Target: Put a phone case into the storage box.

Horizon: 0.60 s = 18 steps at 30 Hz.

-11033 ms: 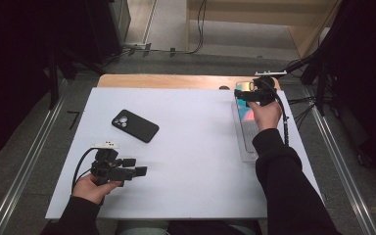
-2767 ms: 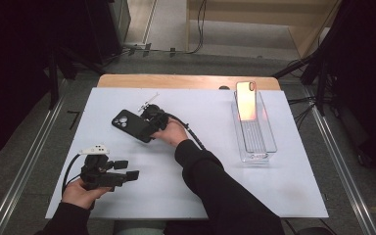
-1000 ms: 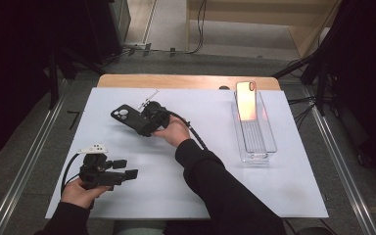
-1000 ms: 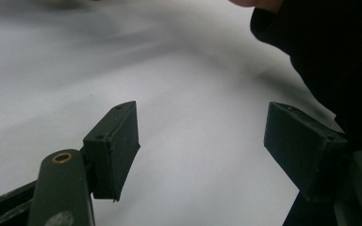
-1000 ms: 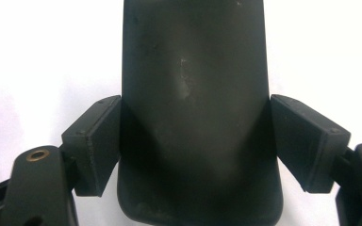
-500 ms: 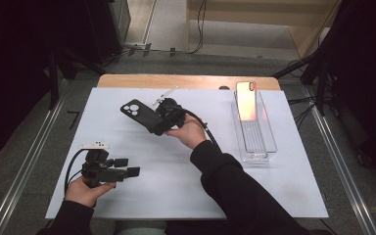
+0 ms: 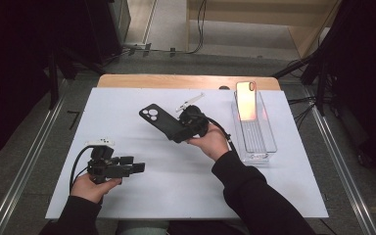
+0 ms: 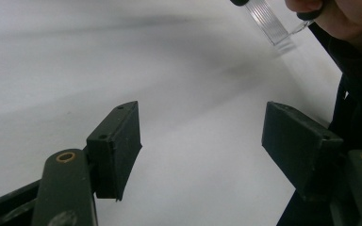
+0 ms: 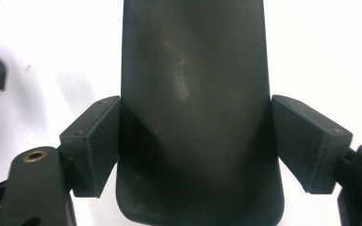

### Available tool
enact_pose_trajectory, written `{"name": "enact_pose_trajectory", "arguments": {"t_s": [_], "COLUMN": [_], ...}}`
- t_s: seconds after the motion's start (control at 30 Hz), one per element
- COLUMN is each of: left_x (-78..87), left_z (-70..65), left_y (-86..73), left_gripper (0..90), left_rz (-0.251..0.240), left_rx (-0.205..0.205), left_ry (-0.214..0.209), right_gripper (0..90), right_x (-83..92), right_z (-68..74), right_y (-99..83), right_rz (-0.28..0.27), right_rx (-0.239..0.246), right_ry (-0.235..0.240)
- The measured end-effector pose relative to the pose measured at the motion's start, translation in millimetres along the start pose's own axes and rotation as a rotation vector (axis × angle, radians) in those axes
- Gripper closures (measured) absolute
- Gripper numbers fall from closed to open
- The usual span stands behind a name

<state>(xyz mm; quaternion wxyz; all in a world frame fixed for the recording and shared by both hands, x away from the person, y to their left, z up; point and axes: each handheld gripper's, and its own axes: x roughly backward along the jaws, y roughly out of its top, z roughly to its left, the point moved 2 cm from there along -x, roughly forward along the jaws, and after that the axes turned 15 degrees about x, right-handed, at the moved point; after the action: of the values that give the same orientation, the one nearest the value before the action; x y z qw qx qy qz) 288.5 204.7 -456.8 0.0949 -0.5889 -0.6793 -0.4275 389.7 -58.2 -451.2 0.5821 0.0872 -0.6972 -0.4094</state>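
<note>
The right gripper [image 7: 183, 131] clamps its jaws on the black phone case [image 9: 193, 108], camera cutouts visible from above, while the left gripper's [image 8: 202, 141] jaws stand apart.

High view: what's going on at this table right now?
A person works with a gripper in each hand. The right gripper is shut on a black phone case, held across its width and carried above the white table. Another phone stands on end in the clear tray at the right. The left gripper sits near the table's front left with its jaws open and nothing between them.
</note>
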Motion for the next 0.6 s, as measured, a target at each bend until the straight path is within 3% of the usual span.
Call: {"name": "enact_pose_trajectory", "arguments": {"t_s": [0.17,0.4,0.6], "left_x": [-4.2,-9.4,-14.2], "left_z": [-8.4,-15.5,-20.1], "left_y": [3.1,6.2,10.0], "left_gripper": [28.9,28.7,27.0], "left_rz": [0.009,0.022,0.038], "left_rx": [-0.020,-0.014,0.035], "left_ry": [-0.028,-0.043,-0.050], "right_gripper": [19.3,19.2,18.8], "right_x": [18.5,36.0,46.7], "right_z": [5.4,13.3,21.6], "right_y": [-14.1,-37.1,-53.1], "right_rz": [-0.013,-0.021,-0.029], "right_rx": [-0.025,-0.063,-0.106], "right_ry": [-0.020,-0.033,-0.051]}}
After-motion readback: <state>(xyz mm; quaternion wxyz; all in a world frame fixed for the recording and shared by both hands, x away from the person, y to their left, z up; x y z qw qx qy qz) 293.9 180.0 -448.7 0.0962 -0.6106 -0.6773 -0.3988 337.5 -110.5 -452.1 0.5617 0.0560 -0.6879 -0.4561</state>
